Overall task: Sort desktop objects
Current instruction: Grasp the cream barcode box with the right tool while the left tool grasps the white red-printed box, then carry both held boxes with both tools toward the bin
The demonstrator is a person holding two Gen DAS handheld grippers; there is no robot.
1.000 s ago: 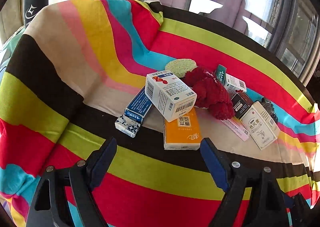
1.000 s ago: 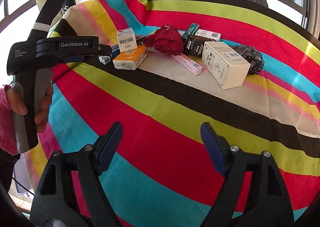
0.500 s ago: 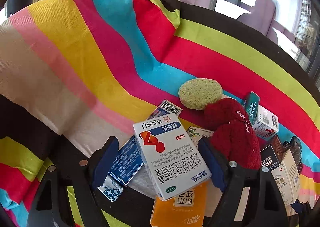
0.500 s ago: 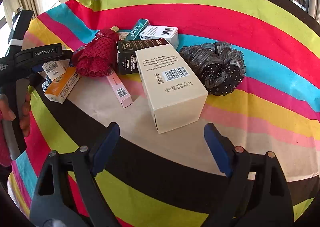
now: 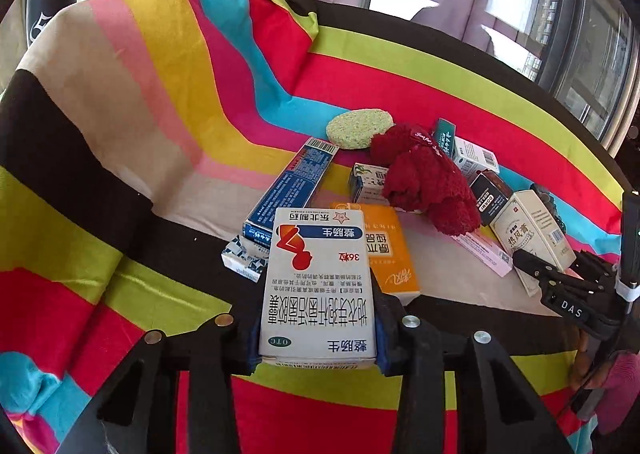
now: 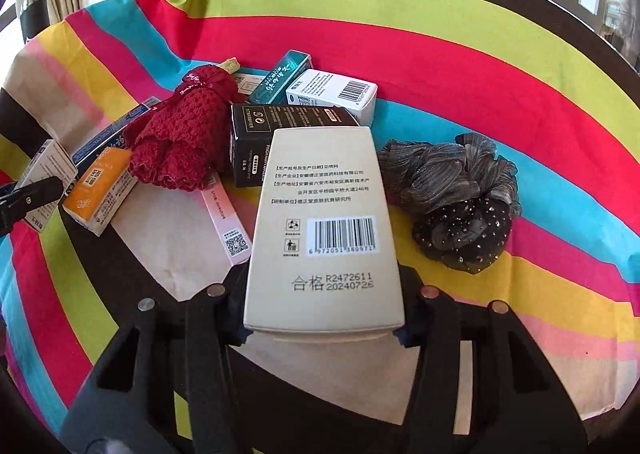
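Observation:
My left gripper point(image 5: 316, 330) is shut on a white medicine box with a red mark point(image 5: 318, 282), held above the striped cloth. My right gripper point(image 6: 322, 314) is shut on a beige box with a barcode point(image 6: 324, 230). The pile ahead holds an orange box point(image 5: 394, 254), a blue box point(image 5: 292, 186), a red knitted cloth point(image 5: 428, 182), a black box point(image 6: 256, 138), a pink slim box point(image 6: 228, 226), a teal box point(image 6: 280, 78) and a white barcode box point(image 6: 332, 94). The right gripper also shows at the right of the left wrist view point(image 5: 560, 286).
A grey sparkly scrunchie point(image 6: 460, 198) lies right of the beige box. A round green sponge point(image 5: 358, 130) lies behind the pile. The striped cloth point(image 5: 140, 114) covers the round table. A dark bottle point(image 5: 48, 14) stands at the far left. Windows are behind.
Both grippers have closed: the left on the white box with the red mark, the right on the beige box. The white box has come off the pile toward the camera.

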